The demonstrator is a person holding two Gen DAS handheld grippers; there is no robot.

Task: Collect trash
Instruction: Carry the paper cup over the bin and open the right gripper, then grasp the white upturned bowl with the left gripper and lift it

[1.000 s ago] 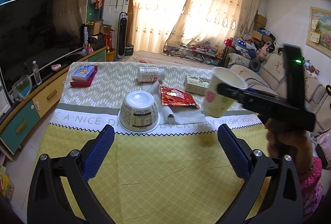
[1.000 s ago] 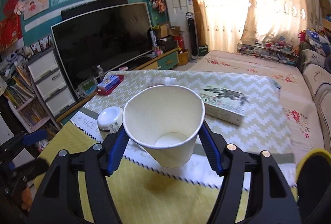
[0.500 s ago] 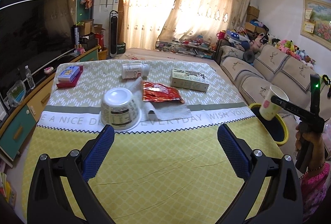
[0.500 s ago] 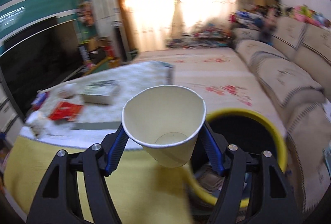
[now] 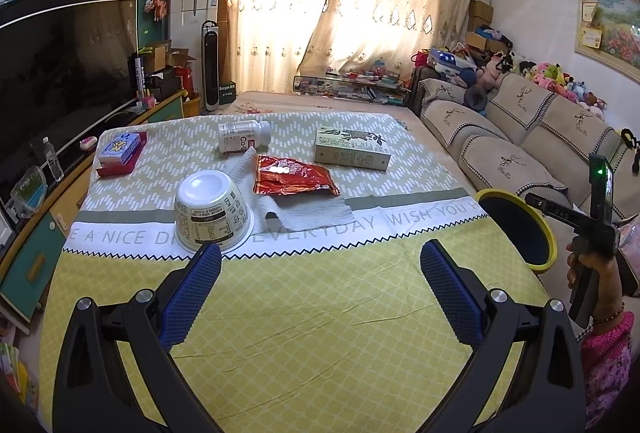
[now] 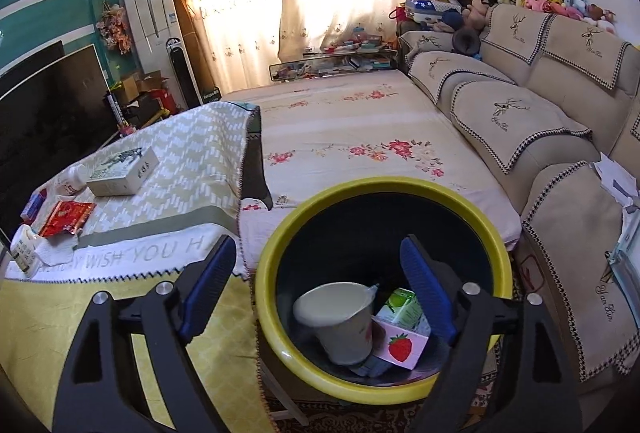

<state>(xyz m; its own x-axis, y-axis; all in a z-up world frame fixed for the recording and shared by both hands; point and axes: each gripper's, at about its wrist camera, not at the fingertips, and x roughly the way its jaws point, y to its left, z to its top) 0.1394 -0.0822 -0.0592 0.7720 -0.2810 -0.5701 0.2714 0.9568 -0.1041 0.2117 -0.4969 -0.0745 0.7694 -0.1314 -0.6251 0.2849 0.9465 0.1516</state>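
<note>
My right gripper (image 6: 318,273) is open and empty above the yellow-rimmed bin (image 6: 276,233). The white paper cup (image 6: 340,321) lies inside the bin beside a strawberry carton (image 6: 400,345) and a green carton (image 6: 400,307). The bin (image 5: 548,233) also shows in the left wrist view, at the table's right edge. My left gripper (image 5: 320,273) is open and empty over the yellow tablecloth (image 5: 312,313). Ahead of it lie an upturned white bowl (image 5: 214,213), a red foil wrapper (image 5: 292,175), a white paper towel (image 5: 304,211), a white bottle (image 5: 242,137) and a green box (image 5: 352,149).
A small blue box on a red tray (image 5: 120,153) sits at the table's far left. A TV and teal cabinet (image 5: 28,245) stand on the left. A sofa (image 6: 520,121) runs along the right. A floral sheet (image 6: 352,137) lies beyond the bin.
My right gripper carried the paper cup from the table to the bin, opened, and the cup dropped inside. My left gripper stayed open and drew back slightly.
</note>
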